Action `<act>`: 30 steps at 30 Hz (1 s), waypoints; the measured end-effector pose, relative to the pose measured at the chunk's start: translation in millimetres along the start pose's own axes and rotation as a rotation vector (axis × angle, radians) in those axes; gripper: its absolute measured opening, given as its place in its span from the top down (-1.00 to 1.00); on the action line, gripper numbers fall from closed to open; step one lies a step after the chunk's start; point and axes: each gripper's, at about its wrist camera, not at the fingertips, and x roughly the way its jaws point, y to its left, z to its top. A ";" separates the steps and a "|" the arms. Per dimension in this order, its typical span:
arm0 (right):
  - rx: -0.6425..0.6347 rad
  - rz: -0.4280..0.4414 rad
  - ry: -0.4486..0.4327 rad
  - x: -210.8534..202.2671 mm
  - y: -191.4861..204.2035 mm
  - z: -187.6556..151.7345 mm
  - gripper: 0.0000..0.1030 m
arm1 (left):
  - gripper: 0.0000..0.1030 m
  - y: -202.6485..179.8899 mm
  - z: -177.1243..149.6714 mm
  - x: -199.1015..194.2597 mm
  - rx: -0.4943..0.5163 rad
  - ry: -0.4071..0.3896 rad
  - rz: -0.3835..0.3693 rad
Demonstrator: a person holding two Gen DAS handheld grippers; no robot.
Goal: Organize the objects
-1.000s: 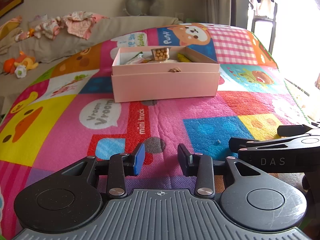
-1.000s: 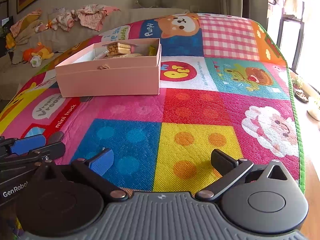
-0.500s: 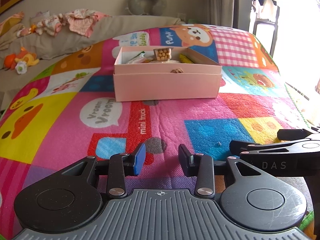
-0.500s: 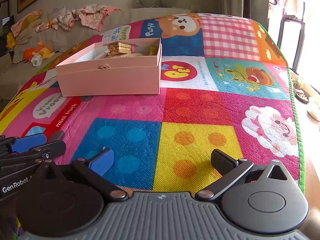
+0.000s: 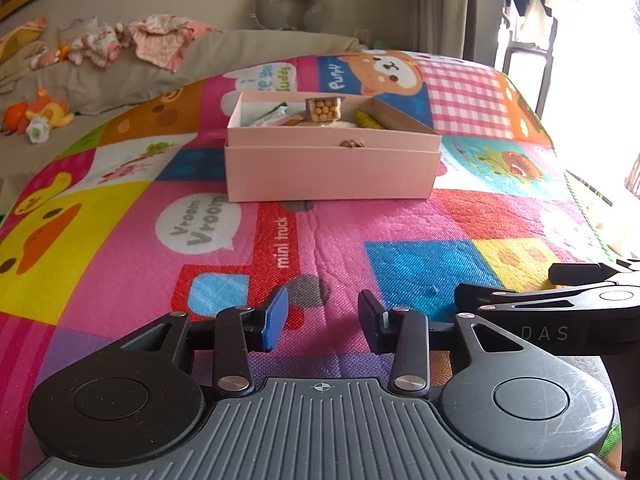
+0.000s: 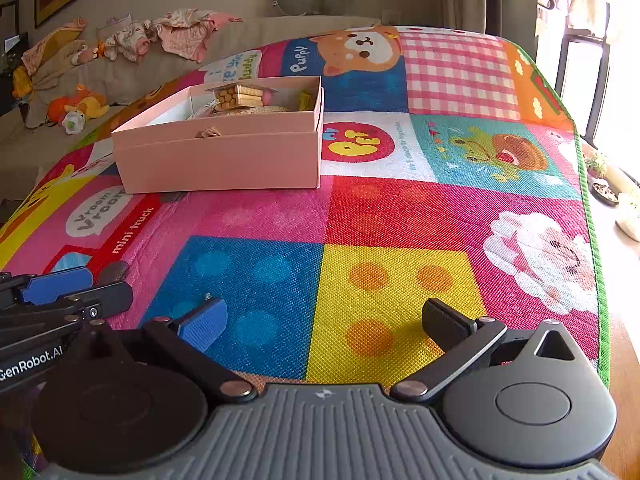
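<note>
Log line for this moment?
left claw: open, empty, widening | right claw: open, empty | pink cardboard box: filled, on mat

Both cameras ride low over the near edge of the play mat [image 5: 120, 216], tilted down and facing the sofa [image 5: 224, 52] at the far wall. The left view sits beside the right one; each catches the other's tool at its inner edge. Both share the pink box [image 5: 332, 168] [image 6: 224, 160], seen straight on from the left and off to the left from the right.

Home living room: sofa [image 5: 248, 52], children's play mat [image 5: 120, 216], plush toys [image 5: 36, 114]
</note>
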 end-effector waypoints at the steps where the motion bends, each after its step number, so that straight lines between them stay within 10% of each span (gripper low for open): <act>1: 0.001 0.001 0.000 0.1 -0.5 0.2 -1.00 | 0.16 -0.1 0.0 0.2 0.002 0.000 0.001; 30: -0.006 0.000 0.001 0.2 -3.1 1.4 -1.00 | 0.18 -2.3 -0.4 -0.8 0.018 0.001 0.020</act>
